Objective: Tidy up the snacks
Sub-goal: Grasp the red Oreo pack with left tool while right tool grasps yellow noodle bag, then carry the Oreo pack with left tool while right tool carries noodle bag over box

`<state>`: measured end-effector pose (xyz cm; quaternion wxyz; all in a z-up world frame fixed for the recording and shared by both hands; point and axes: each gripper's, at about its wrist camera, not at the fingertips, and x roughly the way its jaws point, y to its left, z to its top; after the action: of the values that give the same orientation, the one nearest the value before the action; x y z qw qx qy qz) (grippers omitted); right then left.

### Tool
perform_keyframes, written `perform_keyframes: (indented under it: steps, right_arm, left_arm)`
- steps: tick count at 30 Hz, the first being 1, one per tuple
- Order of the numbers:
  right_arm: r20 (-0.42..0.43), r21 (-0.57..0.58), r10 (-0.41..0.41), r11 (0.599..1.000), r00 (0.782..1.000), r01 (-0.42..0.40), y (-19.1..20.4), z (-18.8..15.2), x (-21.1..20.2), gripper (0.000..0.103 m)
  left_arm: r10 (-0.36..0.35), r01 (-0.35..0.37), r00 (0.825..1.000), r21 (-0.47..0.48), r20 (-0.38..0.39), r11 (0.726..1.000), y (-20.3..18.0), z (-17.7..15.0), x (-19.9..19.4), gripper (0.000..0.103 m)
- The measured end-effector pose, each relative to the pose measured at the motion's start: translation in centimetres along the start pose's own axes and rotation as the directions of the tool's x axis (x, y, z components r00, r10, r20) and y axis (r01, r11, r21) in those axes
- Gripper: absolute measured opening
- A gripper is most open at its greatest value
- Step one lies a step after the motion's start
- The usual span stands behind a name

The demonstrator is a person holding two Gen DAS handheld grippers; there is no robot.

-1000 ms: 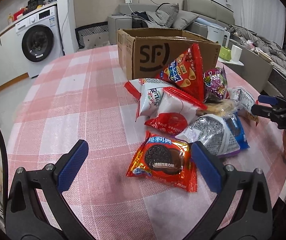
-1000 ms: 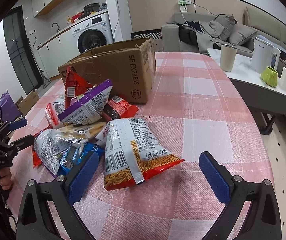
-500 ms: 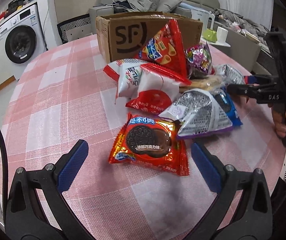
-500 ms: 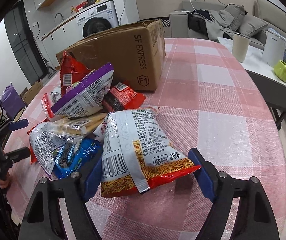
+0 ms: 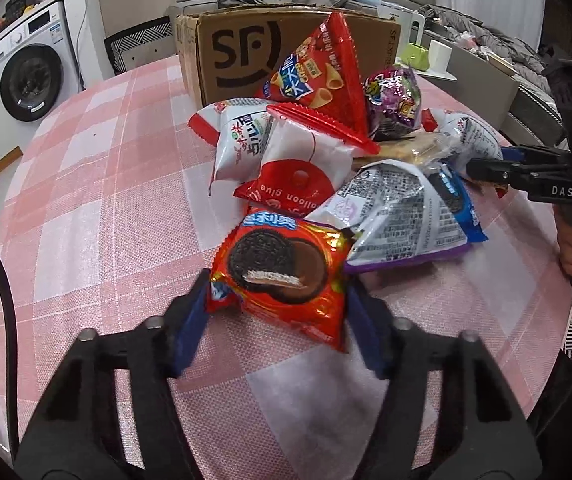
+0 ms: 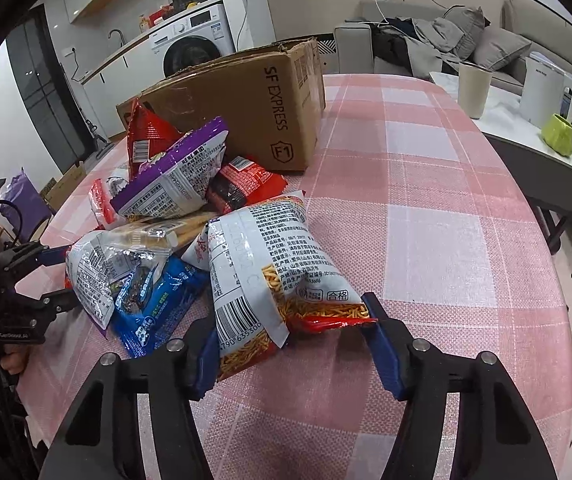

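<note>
Round bench under pink-and-white checked cloth (image 6: 425, 208). White front-loading washing machine (image 5: 34, 76) beneath a pale counter, by a white wall. Grey fabric sofa (image 6: 425, 46) with grey cushions, clothing heaped on it. White-topped side table (image 6: 525, 140) carrying beige tumbler (image 6: 473, 90), white electric kettle (image 6: 547, 92), lime-green pot (image 6: 559, 135). Dark glazed door (image 6: 42, 88), far left.
</note>
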<state>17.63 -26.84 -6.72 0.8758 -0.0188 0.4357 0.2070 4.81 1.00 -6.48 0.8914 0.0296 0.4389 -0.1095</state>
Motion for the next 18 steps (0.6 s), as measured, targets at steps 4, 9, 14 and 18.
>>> perform_keyframes:
  steps: [4, 9, 14, 18]
  right_arm:
    - [0.007, 0.011, 0.002, 1.0, 1.0, -0.002, -0.2, -0.3, -0.3, 0.062]
    - [0.028, 0.031, 0.013, 0.999, 1.0, -0.013, -0.6, -0.9, -1.1, 0.06]
    - [0.061, 0.045, 0.017, 0.999, 0.998, -0.02, -0.8, -1.1, -2.0, 0.06]
    - [0.088, 0.053, 0.019, 0.998, 0.996, -0.024, -0.8, -1.0, -2.7, 0.06]
  left_arm:
    - [-0.031, 0.031, 0.999, -0.027, 0.01, 0.999, 0.5, 0.0, -0.4, 0.048]
    - [-0.022, 0.024, 0.999, -0.053, 0.033, 0.998, 1.5, 0.2, -1.1, 0.047]
    - [0.005, 0.001, 0.997, -0.081, 0.074, 0.997, 2.5, 0.6, -2.3, 0.047]
    - [0.015, -0.005, 0.995, -0.097, 0.102, 0.995, 2.8, 0.9, -3.3, 0.047]
